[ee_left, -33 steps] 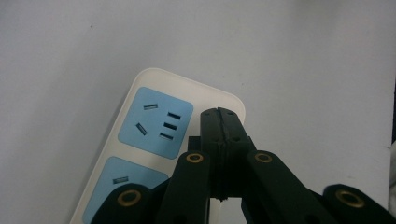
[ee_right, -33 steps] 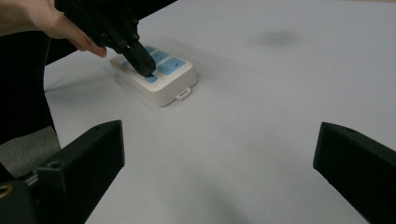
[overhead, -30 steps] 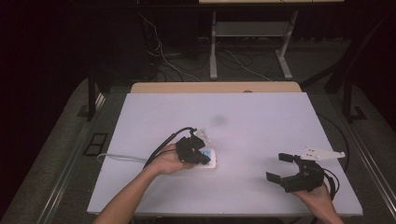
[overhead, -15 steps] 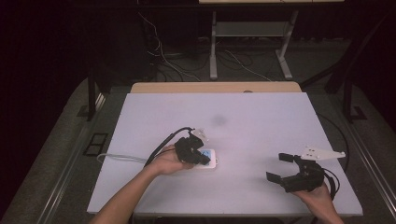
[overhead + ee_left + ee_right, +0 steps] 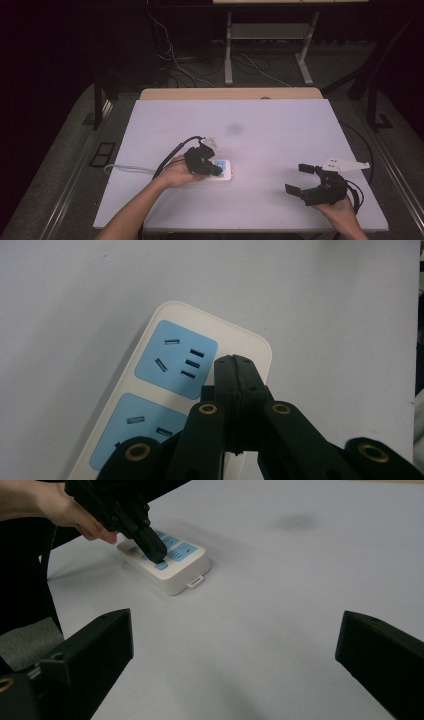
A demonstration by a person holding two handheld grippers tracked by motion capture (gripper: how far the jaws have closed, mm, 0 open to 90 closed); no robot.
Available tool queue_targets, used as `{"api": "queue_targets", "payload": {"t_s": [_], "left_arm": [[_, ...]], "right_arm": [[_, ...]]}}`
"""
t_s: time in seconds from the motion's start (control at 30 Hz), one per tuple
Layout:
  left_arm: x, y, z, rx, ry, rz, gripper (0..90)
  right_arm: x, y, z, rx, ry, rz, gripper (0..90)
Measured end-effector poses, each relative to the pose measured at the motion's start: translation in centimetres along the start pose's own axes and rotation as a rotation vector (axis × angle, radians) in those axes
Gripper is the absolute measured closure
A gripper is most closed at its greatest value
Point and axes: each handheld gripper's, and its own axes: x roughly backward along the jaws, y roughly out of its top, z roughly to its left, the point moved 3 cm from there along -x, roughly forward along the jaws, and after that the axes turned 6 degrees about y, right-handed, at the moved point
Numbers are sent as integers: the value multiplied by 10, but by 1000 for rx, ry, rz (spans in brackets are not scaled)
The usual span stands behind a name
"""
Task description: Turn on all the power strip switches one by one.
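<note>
A white power strip (image 5: 226, 174) with blue socket faces lies on the white table (image 5: 260, 135), left of centre. My left gripper (image 5: 217, 170) is shut, jaws pressed together with nothing between them. In the left gripper view its tip (image 5: 235, 364) rests over the strip (image 5: 172, 357) beside the end socket. The right gripper view shows that tip (image 5: 154, 556) touching the top of the strip (image 5: 182, 572). My right gripper (image 5: 296, 178) stands open near the table's front right, jaws wide apart and nothing between them (image 5: 235, 645).
A white cord (image 5: 125, 169) runs from the strip toward the table's left edge. A wooden board (image 5: 230, 93) lines the far edge. A faint dark smudge (image 5: 234, 129) marks the table's middle. Cables lie on the floor beyond.
</note>
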Motion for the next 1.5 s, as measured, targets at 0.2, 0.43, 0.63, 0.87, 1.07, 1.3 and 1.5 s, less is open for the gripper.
{"api": "queue_targets", "payload": {"t_s": [0.2,0.43,0.63,0.87,1.07,1.3,1.5], "left_arm": [[0,1,-2,-2,15,11,897],[-2,4,-4,3,31,30,898],[-2,7,-6,-20,54,61,899],[-5,10,-8,-31,67,65,900],[-4,9,-7,-35,67,54,899],[-4,8,-8,-36,71,43,898],[-3,4,-6,-3,53,3,896]], "right_arm": [[0,0,0,2,-2,1,18],[1,0,1,4,-2,-1,18],[2,1,1,5,-3,-7,18],[2,1,0,6,-5,-6,17],[3,1,-1,3,-7,-7,18],[3,1,-1,2,-7,-8,17],[3,1,-2,-1,-9,-9,17]]}}
